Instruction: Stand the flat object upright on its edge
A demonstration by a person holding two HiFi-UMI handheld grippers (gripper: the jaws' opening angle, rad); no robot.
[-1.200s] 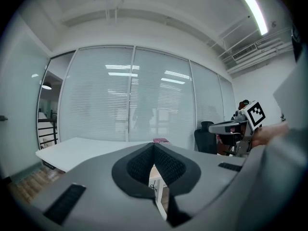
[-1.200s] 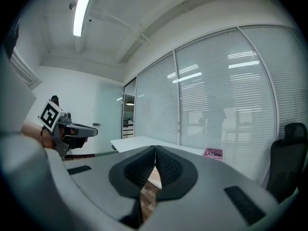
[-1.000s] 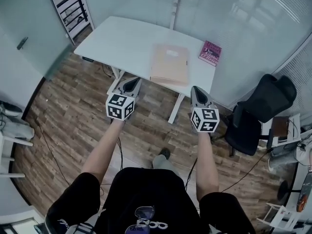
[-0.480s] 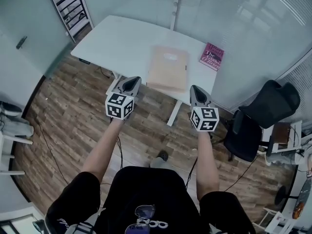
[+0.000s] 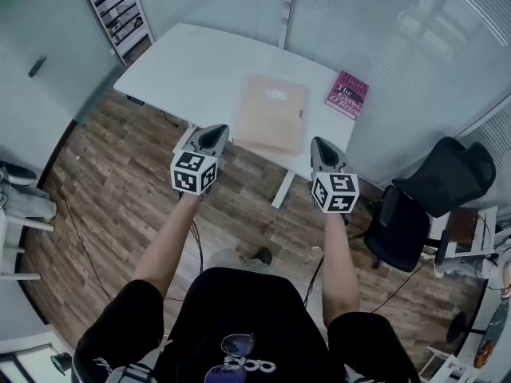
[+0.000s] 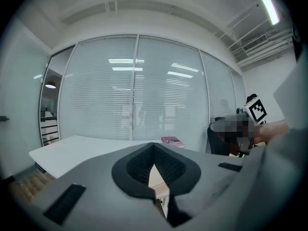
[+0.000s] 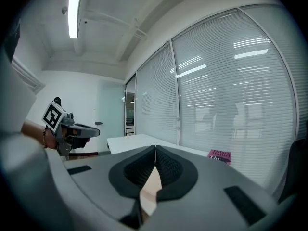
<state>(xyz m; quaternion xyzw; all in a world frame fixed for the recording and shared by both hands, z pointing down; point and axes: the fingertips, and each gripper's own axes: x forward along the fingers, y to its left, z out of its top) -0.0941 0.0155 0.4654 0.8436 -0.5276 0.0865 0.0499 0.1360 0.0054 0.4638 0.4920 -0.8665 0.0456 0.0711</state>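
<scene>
Lettering on the pink book (image 5: 346, 94) is unreadable.

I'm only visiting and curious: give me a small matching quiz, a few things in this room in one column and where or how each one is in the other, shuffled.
1. pink book
2. beige folder
3. black chair
4. left gripper

A. lying flat at the near edge of the table
B. standing off the table, to its right
C. jaws shut, nothing held
D. at the table's far right corner

Pairs: 1-D, 2-A, 3-B, 4-C

White table (image 5: 200, 70), tan folder (image 5: 271, 114), pink book (image 5: 346, 94), wood-grain floor (image 5: 112, 190).
</scene>
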